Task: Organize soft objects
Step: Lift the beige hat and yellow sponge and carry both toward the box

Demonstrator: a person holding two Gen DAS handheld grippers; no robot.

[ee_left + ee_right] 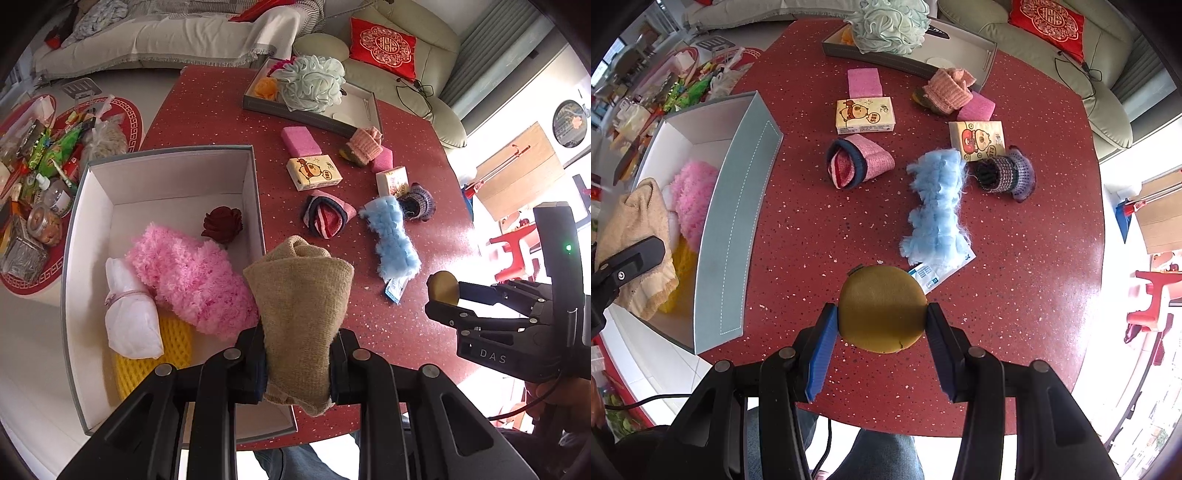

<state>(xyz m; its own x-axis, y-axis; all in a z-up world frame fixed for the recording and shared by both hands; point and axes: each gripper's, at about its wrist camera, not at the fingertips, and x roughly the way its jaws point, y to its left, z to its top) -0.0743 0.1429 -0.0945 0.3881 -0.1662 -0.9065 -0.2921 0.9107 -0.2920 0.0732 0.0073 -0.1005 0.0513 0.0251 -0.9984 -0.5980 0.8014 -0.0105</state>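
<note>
In the left wrist view, the left gripper (297, 363) was clamped on a rolled tan cloth (299, 295), its pads pressing the lower end while the roll stood up and away from the jaws. The cloth hung over the near right corner of the open grey box (162, 153) on the red table (207, 110). Inside the box lay a fluffy pink piece (188, 273), a white bundle (131, 321) tied with string, a yellow foam net (173, 343) beneath both, and a dark red fabric rose (221, 223) by the right wall. To the right, the right gripper (443, 291) held a round mustard sponge (443, 288) above the table, near a fluffy blue piece (393, 236). Farther back sat a shallow tray (306, 114) with a pale green mesh pouf (312, 81).

In the right wrist view, the right gripper (882, 317) was closed on the mustard sponge (882, 306), one blue pad touching each side of the disc. The sponge sat directly between the fingers, above bare table (1015, 277) and just this side of the blue piece (936, 206). A rolled pink striped sock (858, 164) lay beyond, with two tissue packs (864, 115) and a pink sponge block (864, 82). At the left edge the tan cloth (639, 221) hung over the grey box (738, 221), a finger of the left gripper (631, 258) against it
</note>
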